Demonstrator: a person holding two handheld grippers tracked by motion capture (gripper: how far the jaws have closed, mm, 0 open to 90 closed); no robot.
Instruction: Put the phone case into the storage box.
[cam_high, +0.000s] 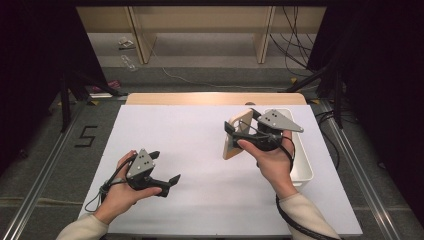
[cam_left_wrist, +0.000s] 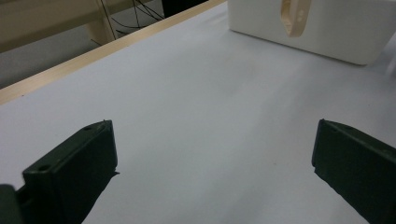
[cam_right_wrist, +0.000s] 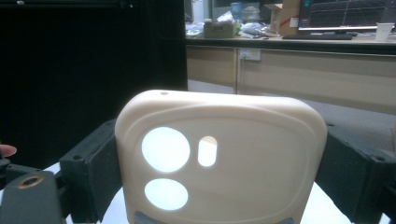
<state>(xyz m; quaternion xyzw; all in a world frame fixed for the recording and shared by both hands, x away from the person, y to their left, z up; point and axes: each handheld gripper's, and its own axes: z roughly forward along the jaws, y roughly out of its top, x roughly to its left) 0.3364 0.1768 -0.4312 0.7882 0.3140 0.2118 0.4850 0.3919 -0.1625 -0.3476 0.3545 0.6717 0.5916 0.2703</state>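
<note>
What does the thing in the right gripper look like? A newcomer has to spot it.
Start at the white bin on the table's right side. Beside it, the right gripper holds a beige phone case upright between its jaws. Round and oblong camera cutouts set it apart.

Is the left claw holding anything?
No. The left claw is open, with nothing but bare white table between its jaws.

Cream sleeves (cam_high: 305, 212); black gripper (cam_high: 165, 169) jaws, grey three-cornered plates, trailing cables.
</note>
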